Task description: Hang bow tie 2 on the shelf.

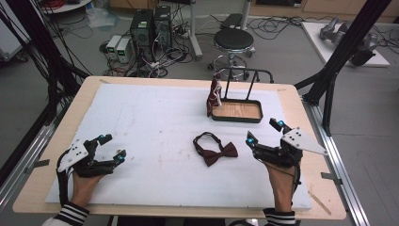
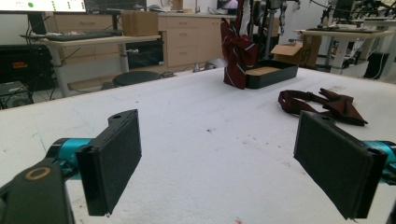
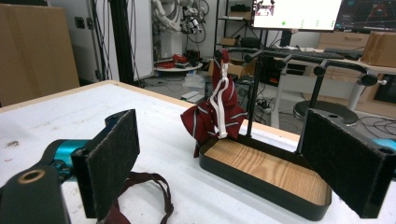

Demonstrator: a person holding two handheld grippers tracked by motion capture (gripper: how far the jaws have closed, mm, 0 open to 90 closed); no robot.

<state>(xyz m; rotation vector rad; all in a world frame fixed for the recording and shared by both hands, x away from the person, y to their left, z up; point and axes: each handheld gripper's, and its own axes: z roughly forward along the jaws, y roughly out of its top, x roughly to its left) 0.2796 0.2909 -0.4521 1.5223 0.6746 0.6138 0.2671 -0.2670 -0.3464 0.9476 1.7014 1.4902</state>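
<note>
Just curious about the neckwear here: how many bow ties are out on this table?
2. A plain maroon bow tie lies flat on the white table cover, nearer the right gripper. A striped bow tie hangs from the black rack over the tray.

On the table (image 1: 291,101), a bow tie (image 1: 215,149) lies a little right of the middle, nearer the front edge than the back. Behind it, toward the back edge, stands a tray (image 1: 236,111) with a rack (image 1: 244,75) rising from its rear side; a second tie (image 1: 214,96) hangs from the rack's left end, down past the tray's left wall. My left gripper (image 1: 108,147) sits near the front left corner, well apart from the bow tie. My right gripper (image 1: 263,132) sits just right of the bow tie, before the tray's right end. Behind the table's back edge stands a stool (image 1: 233,41).
</note>
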